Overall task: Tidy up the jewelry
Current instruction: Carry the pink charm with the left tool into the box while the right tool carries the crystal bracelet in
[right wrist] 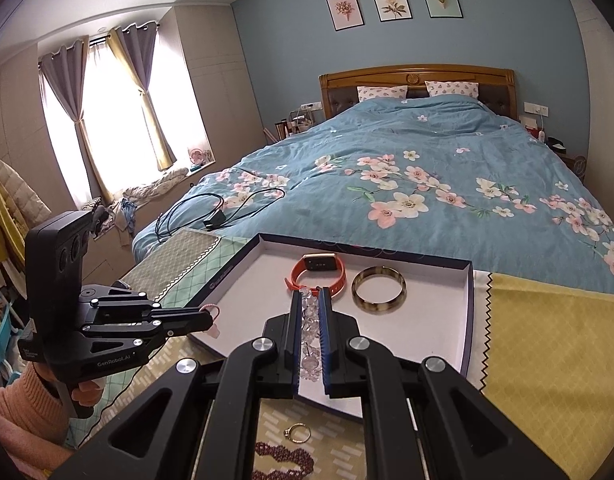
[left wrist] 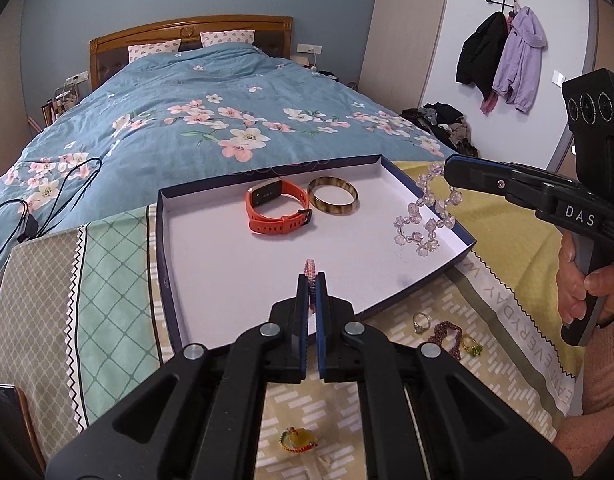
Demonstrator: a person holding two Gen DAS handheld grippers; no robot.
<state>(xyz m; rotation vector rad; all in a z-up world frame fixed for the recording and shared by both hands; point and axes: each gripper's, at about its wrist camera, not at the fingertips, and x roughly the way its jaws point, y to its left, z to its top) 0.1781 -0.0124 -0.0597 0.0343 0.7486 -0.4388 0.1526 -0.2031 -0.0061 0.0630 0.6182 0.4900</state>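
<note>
A shallow white tray (left wrist: 211, 264) with dark blue walls lies on a patterned cloth at the bed's foot. In it lie an orange watch (left wrist: 277, 210) and a brown bangle (left wrist: 333, 201). My left gripper (left wrist: 311, 280) is shut on a pink woven bracelet (left wrist: 310, 274) above the tray's near part. My right gripper (left wrist: 451, 170) is shut on a clear crystal bead bracelet (left wrist: 423, 220) that hangs over the tray's right wall. In the right wrist view the beads (right wrist: 310, 334) sit between the fingers, with the watch (right wrist: 319, 270), the bangle (right wrist: 379, 290) and the left gripper (right wrist: 209, 320) beyond.
On the cloth near the tray's front lie a gold ring (left wrist: 421, 322), a dark red bead bracelet (left wrist: 447, 334), a green-stone ring (left wrist: 471, 346) and a yellow-green trinket (left wrist: 297, 438). A black cable (left wrist: 39, 200) lies on the blue floral duvet.
</note>
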